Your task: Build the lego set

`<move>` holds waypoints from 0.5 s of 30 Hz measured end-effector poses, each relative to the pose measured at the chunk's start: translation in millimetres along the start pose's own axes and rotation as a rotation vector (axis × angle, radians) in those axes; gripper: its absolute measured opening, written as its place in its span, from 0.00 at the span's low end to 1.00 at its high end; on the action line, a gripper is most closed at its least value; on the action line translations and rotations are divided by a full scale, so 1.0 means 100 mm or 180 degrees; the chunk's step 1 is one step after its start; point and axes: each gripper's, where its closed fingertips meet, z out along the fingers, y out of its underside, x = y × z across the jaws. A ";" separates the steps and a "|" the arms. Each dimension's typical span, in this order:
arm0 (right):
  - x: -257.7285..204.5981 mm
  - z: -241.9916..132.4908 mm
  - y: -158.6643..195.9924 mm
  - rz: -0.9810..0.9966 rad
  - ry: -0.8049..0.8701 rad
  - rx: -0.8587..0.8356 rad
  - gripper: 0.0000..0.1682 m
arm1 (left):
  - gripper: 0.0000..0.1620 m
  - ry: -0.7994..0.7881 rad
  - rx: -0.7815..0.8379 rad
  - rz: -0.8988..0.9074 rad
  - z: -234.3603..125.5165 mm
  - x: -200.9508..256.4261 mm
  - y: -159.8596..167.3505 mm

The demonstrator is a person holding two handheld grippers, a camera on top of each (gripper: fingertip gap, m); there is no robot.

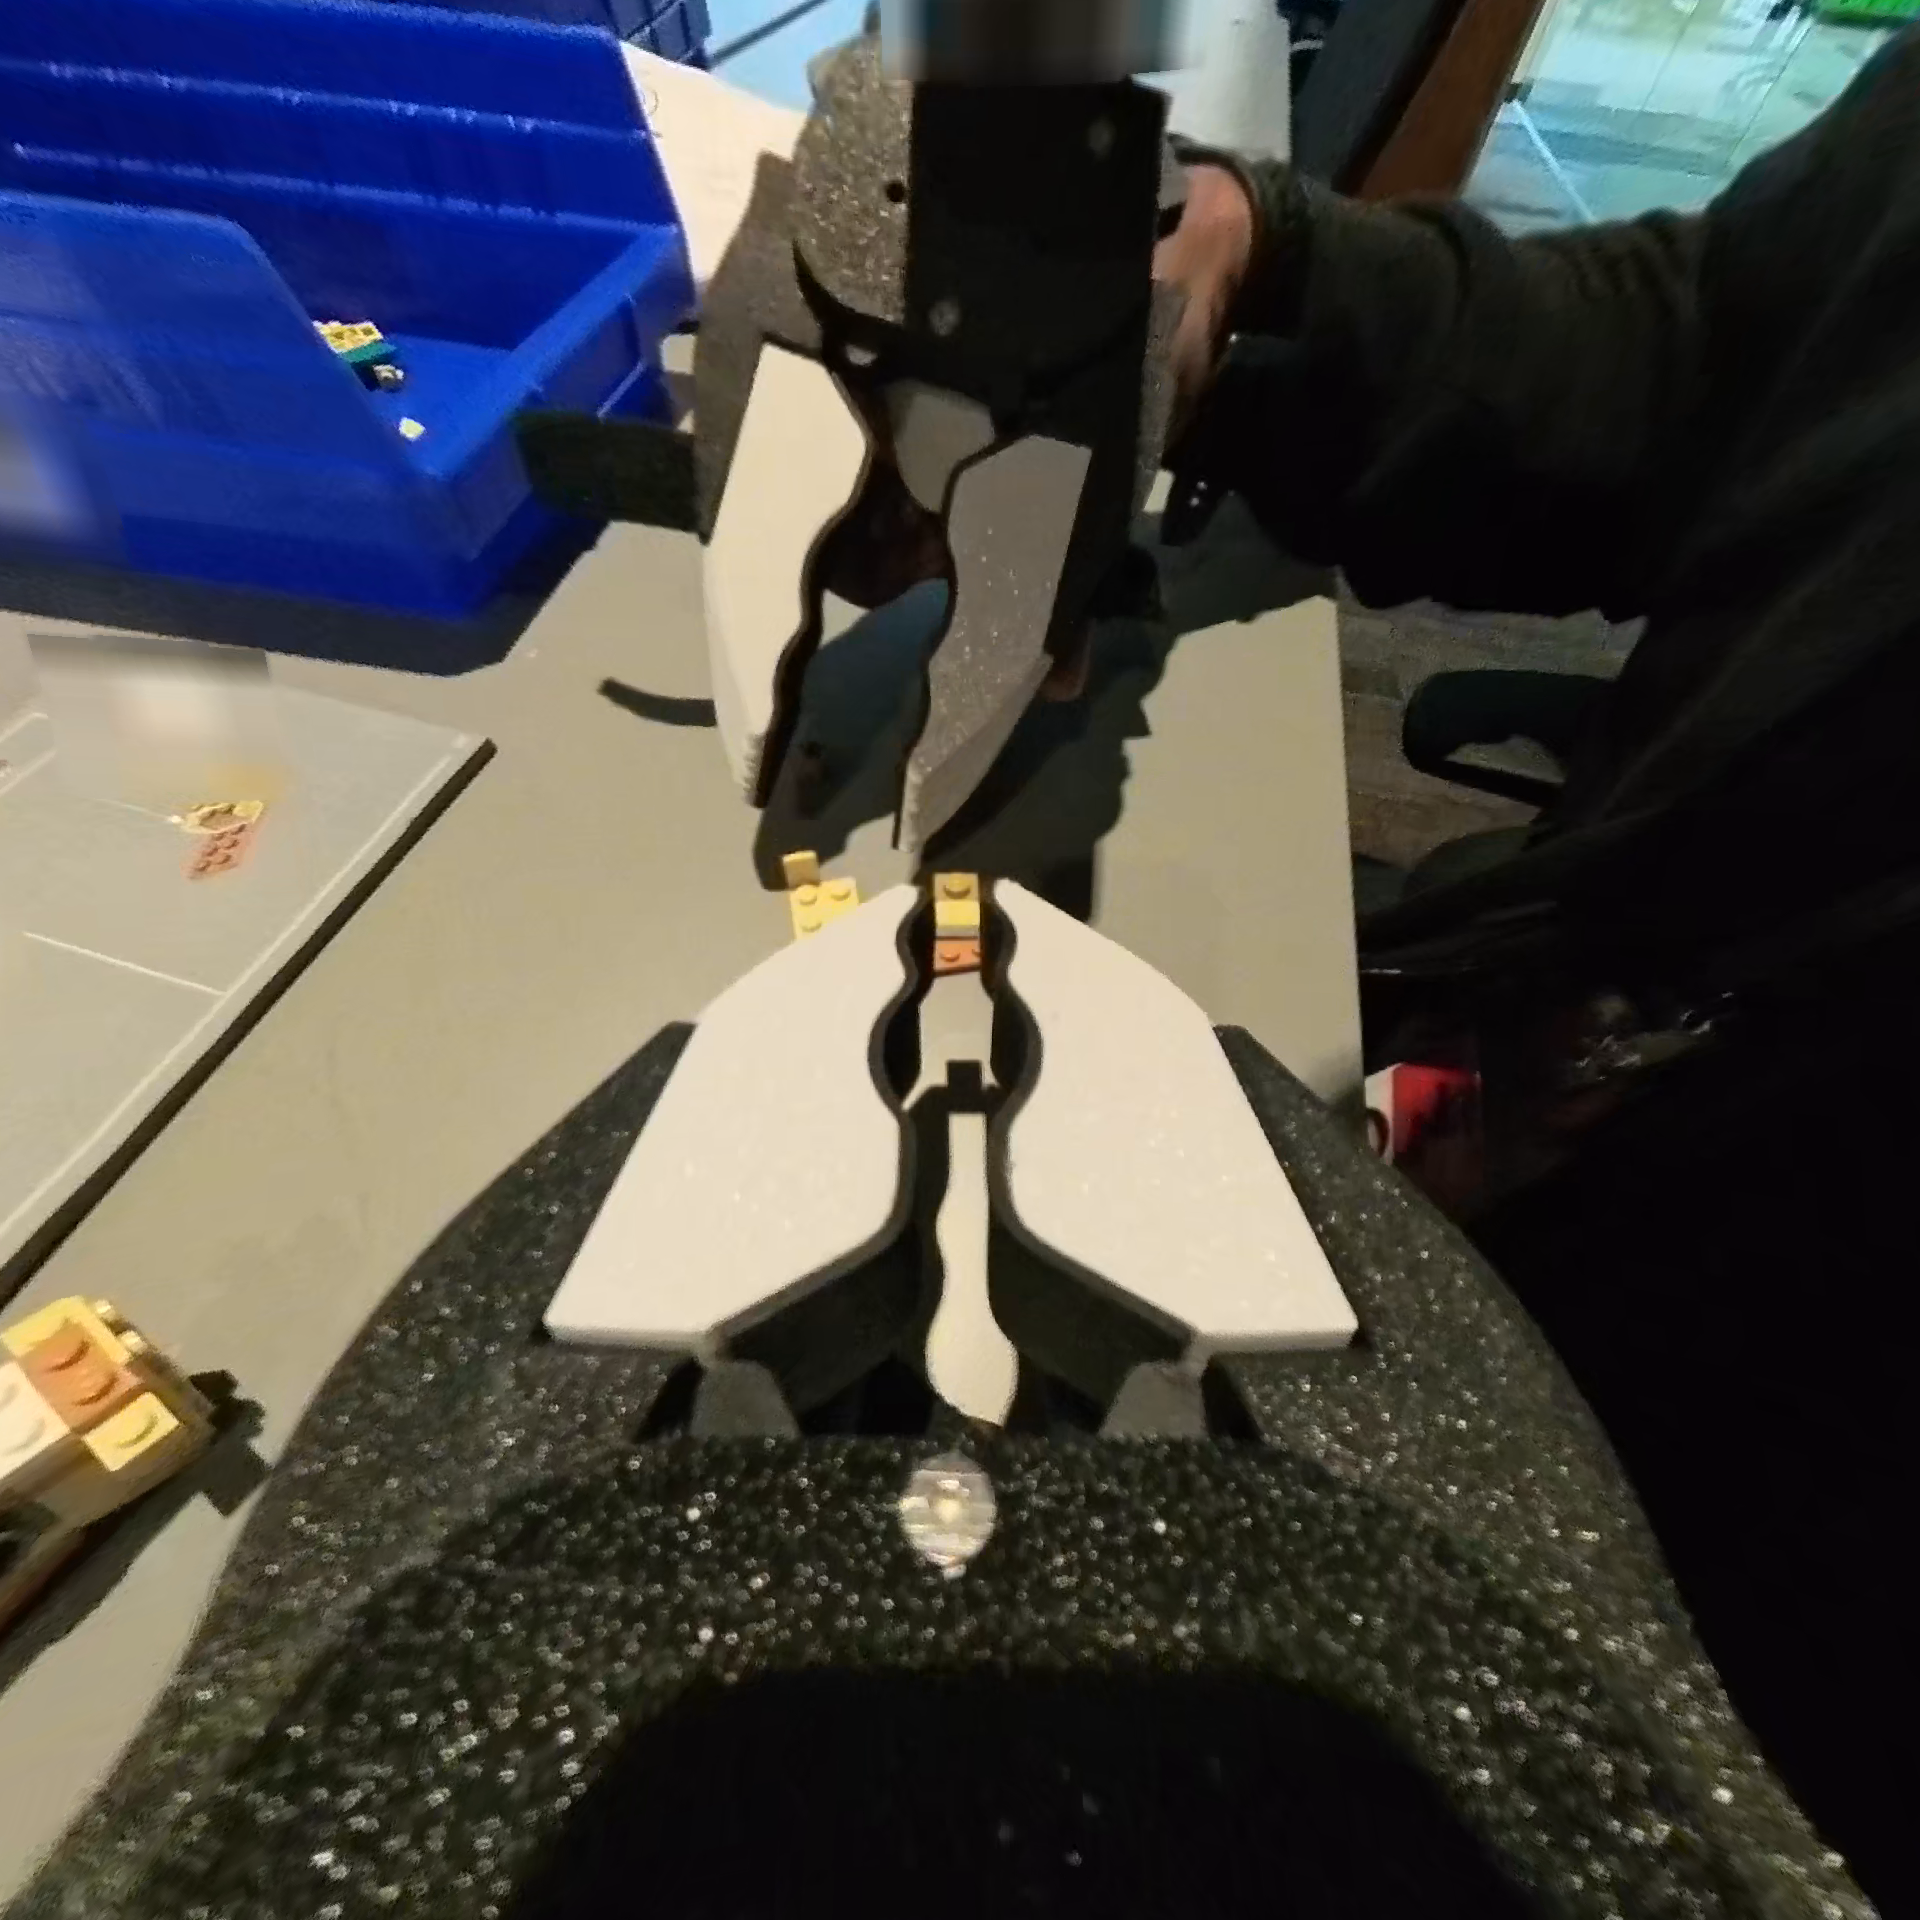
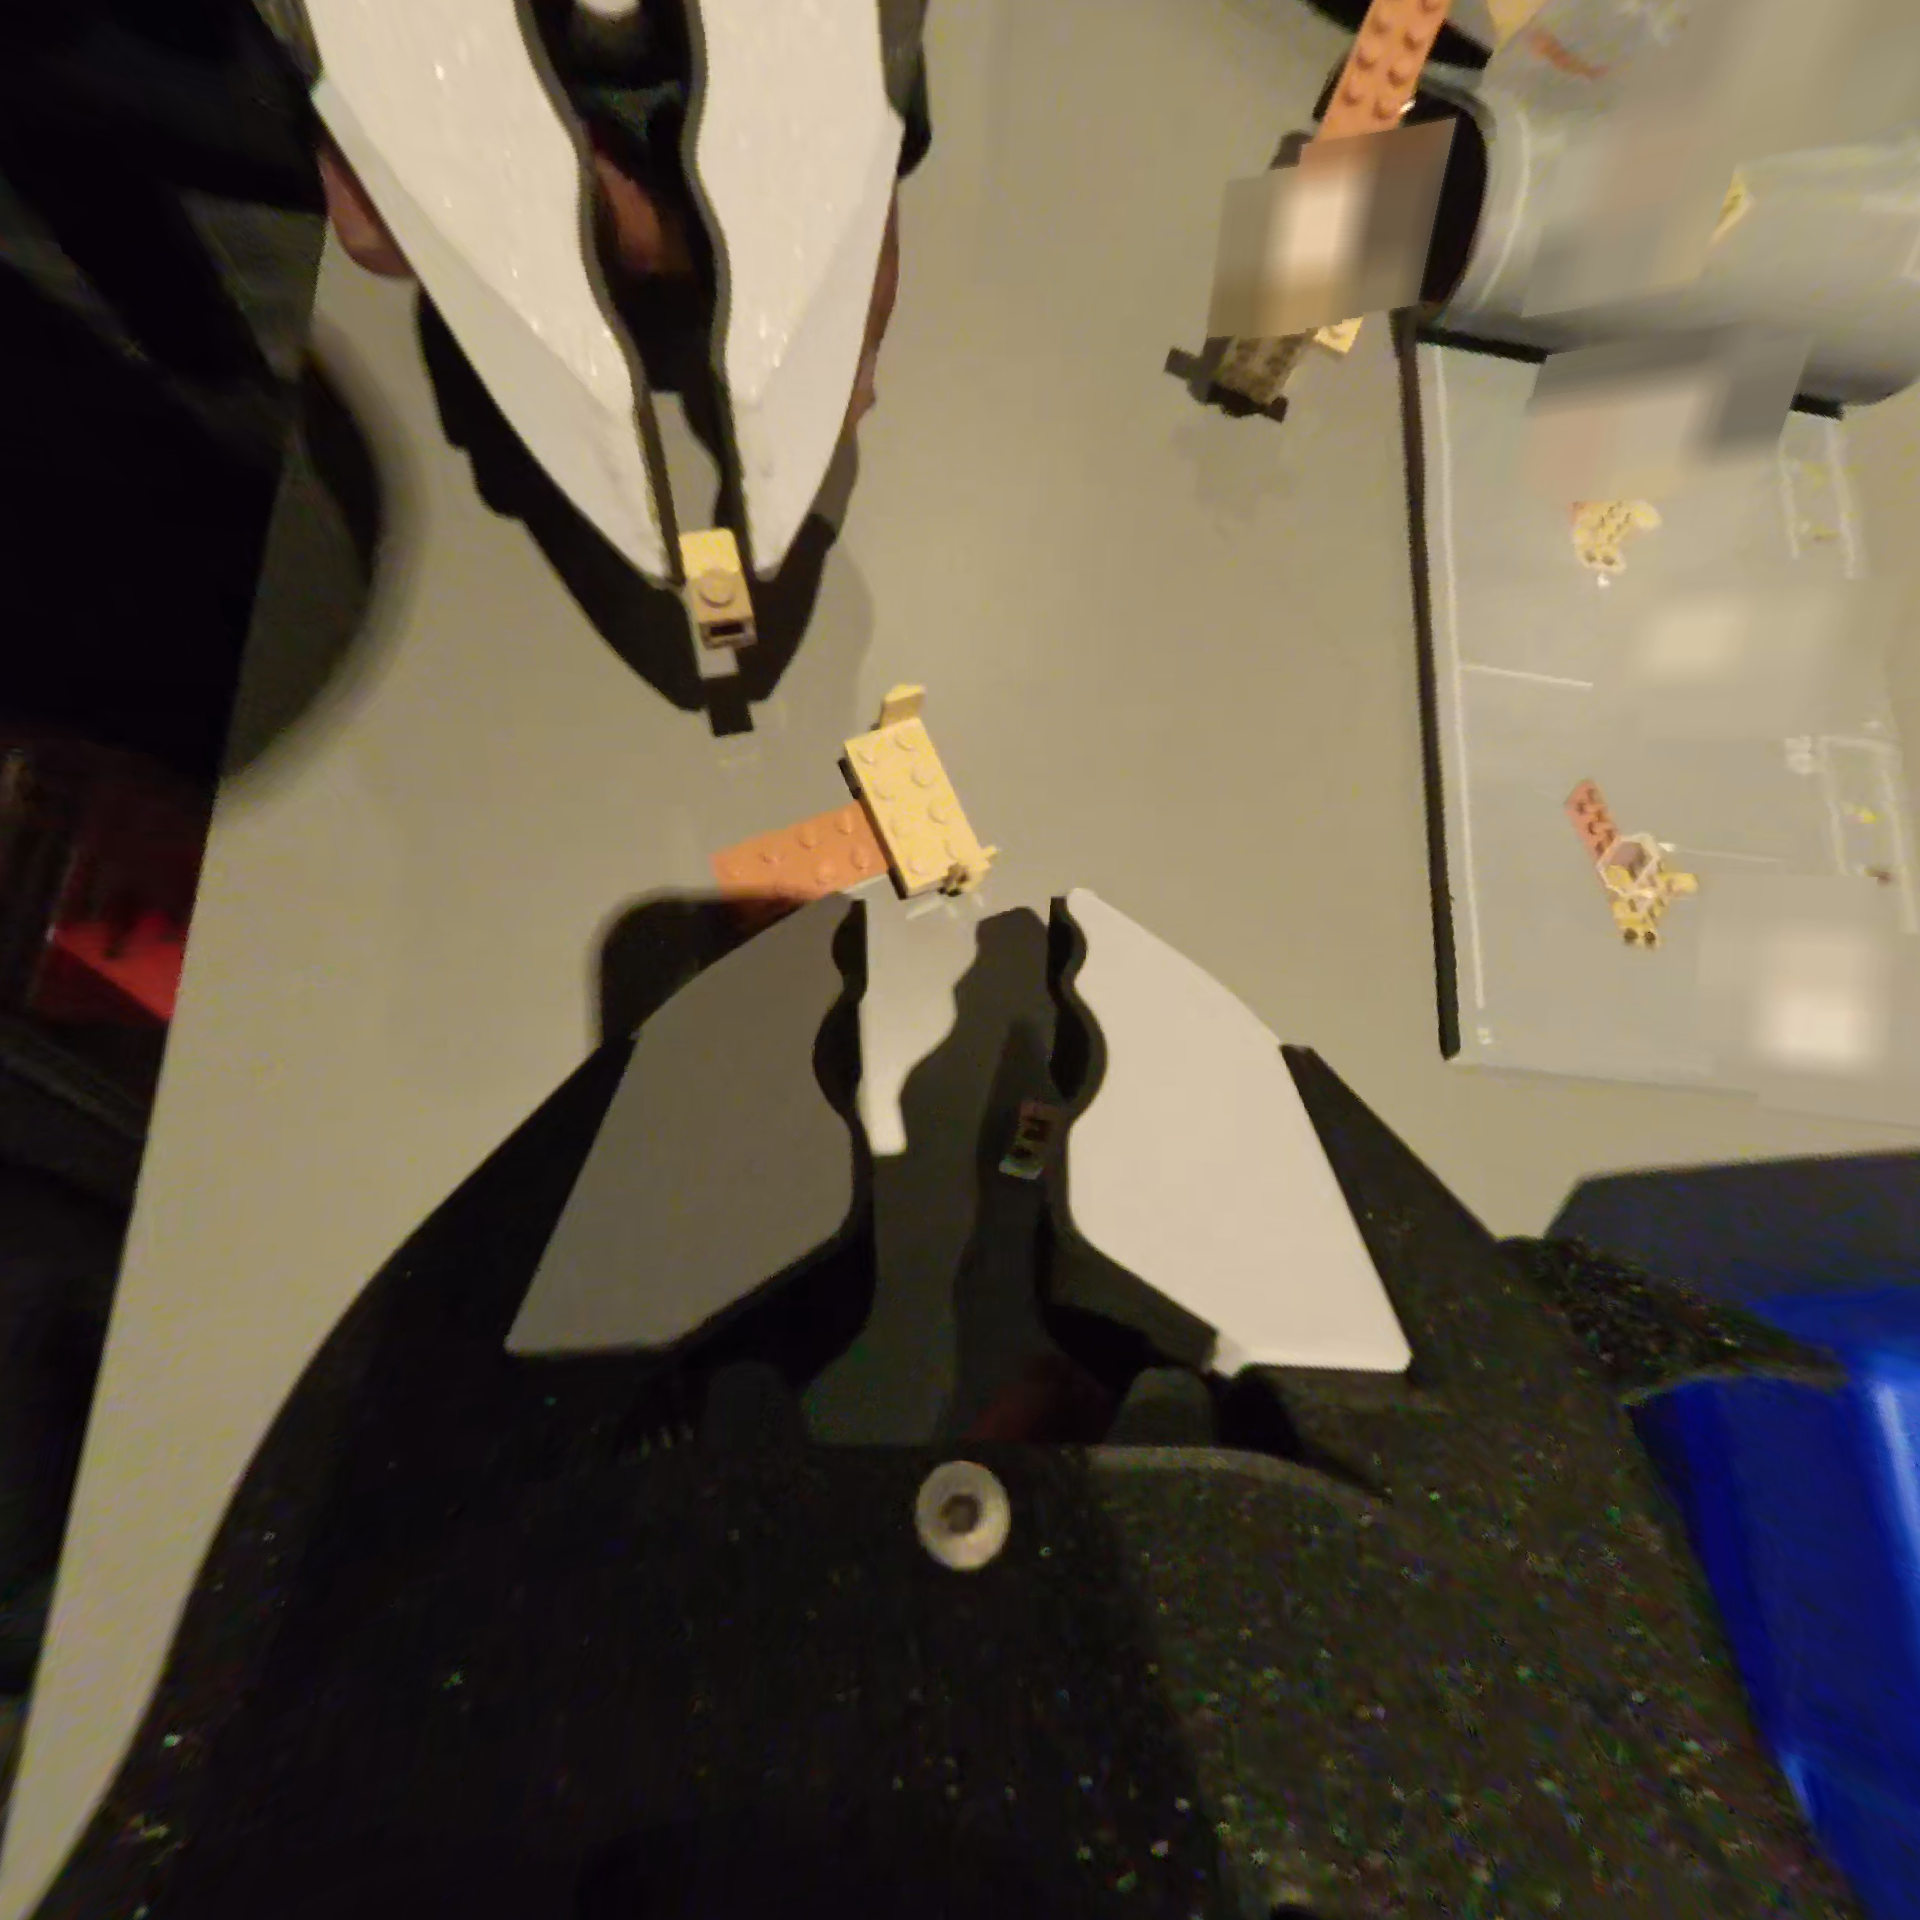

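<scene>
My left gripper (image 1: 954, 894) is shut on a small tan brick (image 1: 956, 902); it also shows in the right wrist view (image 2: 717, 592), held just above the grey table (image 2: 1091, 623). A tan plate (image 2: 914, 805) sits across an orange-brown plate (image 2: 790, 852) on the table between the two grippers. The tan plate also shows in the left wrist view (image 1: 826, 902). My right gripper (image 2: 961, 904) is open and empty, its tips just short of that plate assembly. In the left wrist view the right gripper (image 1: 831, 821) comes down from above, jaws apart.
A blue bin (image 1: 312, 416) with a few small pieces stands at the back left. An instruction sheet (image 2: 1662, 727) lies beside the work spot. A partly built tan and brown model (image 1: 83, 1392) sits near the left gripper. A person's dark sleeve (image 1: 1455, 416) is at the right. Tip to tip, the grippers are about 6 cm apart.
</scene>
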 end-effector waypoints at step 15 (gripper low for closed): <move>-0.06 0.22 -0.11 0.0041 -0.0443 -0.0106 0.11 | 0.05 -0.0175 -0.0102 -0.0053 -0.10 -0.13 0.10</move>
